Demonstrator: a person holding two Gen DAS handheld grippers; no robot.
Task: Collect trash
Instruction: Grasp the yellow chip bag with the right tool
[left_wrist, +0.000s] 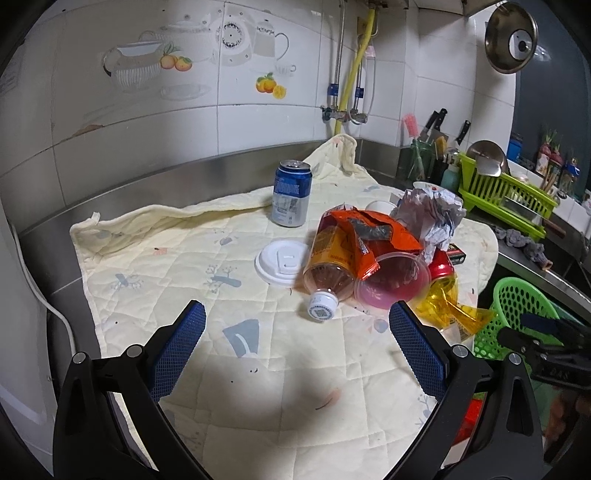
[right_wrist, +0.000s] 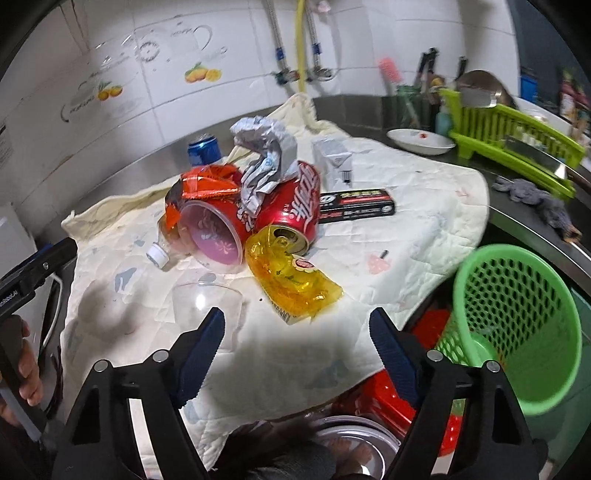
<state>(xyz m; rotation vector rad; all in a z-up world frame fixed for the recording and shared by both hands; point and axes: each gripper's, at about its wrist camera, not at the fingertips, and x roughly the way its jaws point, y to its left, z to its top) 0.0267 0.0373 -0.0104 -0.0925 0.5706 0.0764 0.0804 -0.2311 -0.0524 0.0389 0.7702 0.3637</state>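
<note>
Faintly legible, white script on red can (right_wrist: 295, 206), QR-printed bottle cap (left_wrist: 322, 308)

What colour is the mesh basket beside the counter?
Bright green basket, clearest in the right wrist view.

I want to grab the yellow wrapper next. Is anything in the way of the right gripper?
Nothing visible blocks it. The yellow wrapper lies in the open on the quilted cloth, just ahead of the open right gripper. A clear plastic cup sits to its left, off the path.
</note>
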